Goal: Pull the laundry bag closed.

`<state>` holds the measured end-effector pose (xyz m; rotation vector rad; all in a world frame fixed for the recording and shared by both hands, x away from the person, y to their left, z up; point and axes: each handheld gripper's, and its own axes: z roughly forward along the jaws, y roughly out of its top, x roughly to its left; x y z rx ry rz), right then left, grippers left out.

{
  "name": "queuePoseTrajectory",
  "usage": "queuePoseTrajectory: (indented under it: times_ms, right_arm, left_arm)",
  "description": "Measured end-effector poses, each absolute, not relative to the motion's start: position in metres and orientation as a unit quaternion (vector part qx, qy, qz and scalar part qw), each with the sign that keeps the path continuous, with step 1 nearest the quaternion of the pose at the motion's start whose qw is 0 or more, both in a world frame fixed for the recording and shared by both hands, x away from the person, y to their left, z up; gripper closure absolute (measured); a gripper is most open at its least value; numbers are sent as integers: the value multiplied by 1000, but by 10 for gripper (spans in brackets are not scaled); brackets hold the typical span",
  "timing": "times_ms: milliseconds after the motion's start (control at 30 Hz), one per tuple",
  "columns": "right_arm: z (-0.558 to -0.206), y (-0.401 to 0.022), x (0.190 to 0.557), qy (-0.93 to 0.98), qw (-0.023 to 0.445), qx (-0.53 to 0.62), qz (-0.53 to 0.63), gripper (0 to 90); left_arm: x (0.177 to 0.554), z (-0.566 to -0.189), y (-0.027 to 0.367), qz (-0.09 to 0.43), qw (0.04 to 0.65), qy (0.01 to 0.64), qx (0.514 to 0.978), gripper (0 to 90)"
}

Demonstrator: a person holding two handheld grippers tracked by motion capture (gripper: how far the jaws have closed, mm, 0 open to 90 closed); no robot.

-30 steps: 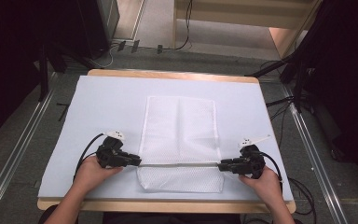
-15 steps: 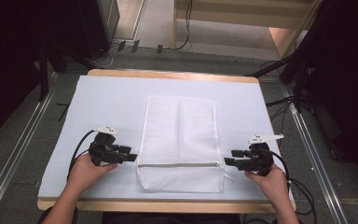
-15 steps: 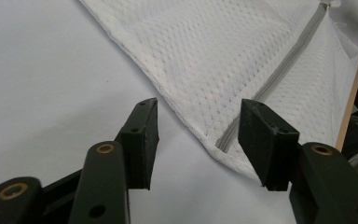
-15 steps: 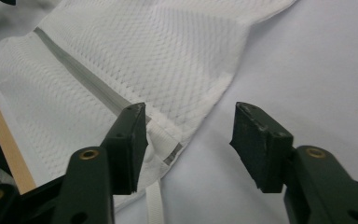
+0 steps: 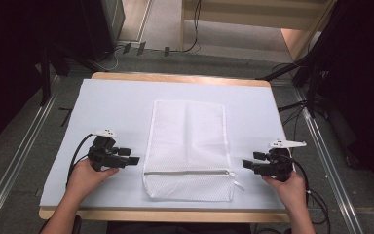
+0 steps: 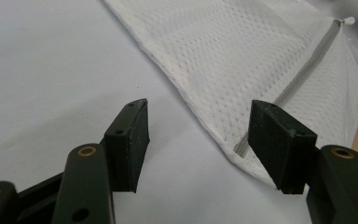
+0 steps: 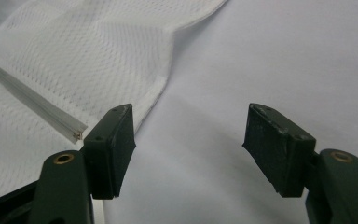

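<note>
Lying flat on smooth white table cover (image 5: 102, 107): rectangular mesh bag (image 5: 187, 141).

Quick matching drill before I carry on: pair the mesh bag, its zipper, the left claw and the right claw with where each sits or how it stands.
1 mesh bag
2 zipper
3 left claw
4 right claw

A open, off the bag's right edge
B flat at the table's middle
C across the bag, toward the person
D open, off the bag's left edge

Pairs: 1-B, 2-C, 3-D, 4-A
</note>
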<state>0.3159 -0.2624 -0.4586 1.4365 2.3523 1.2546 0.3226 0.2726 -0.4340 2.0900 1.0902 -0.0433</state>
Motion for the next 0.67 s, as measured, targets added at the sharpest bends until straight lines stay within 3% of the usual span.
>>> queuePoseTrajectory:
  times_ms: [667]
  right_arm:
    - [-463,-260,318,774,57,475,414,287]
  left_arm:
    - [327,-437,281,-11,380,446,810,353]
